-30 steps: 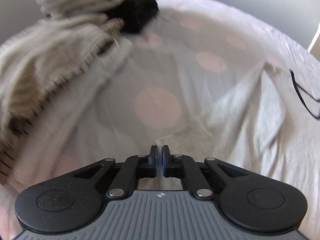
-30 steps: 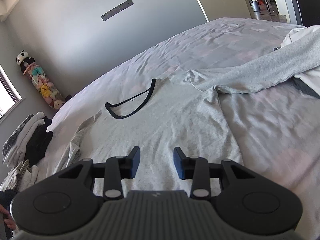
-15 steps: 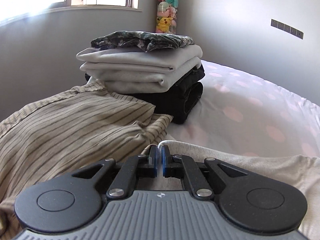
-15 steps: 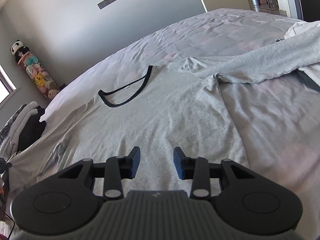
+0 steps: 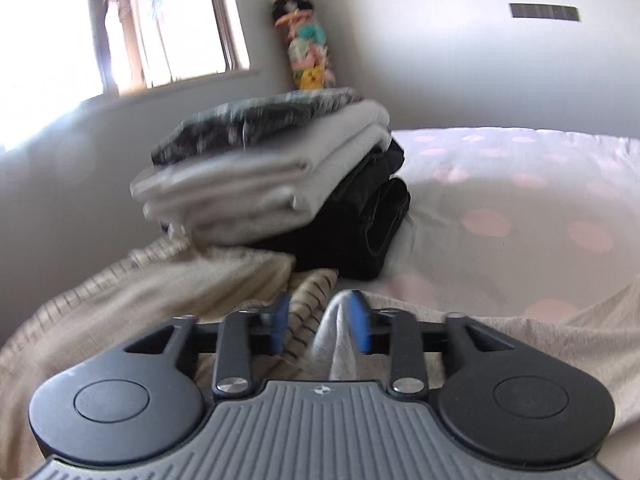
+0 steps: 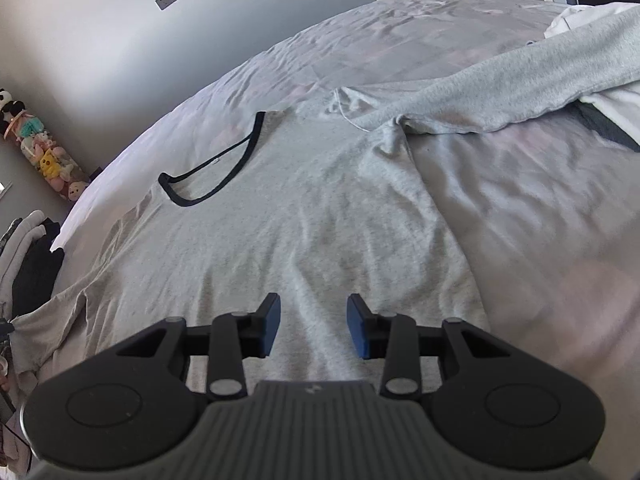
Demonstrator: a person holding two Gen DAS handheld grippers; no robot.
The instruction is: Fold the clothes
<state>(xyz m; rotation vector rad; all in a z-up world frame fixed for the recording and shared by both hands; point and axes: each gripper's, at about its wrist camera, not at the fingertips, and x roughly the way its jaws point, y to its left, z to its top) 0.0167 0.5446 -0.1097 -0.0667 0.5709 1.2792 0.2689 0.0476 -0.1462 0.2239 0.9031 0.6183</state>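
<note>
We see the grey tee (image 6: 304,224) spread flat on the bed (image 6: 400,40), its black collar (image 6: 216,176) toward the wall and its near hem under the right gripper (image 6: 313,327). That gripper hovers over the hem, jaws parted with nothing between them. To the right the tee's side edge gives way to bare sheet, while a grey sleeve (image 6: 500,92) crosses the far right corner; beyond the collar the bed lies free.

The left gripper (image 5: 320,326) sits at the tee's other side edge — its jaws are opening, a peak of the tee (image 5: 338,344) between them and lying against the right pad. Only this view shows what crowds that edge: a striped garment (image 5: 140,300) just to the left and a folded stack (image 5: 280,184) right behind it, under the window (image 5: 120,28). The right view catches the stack only as a sliver.
</note>
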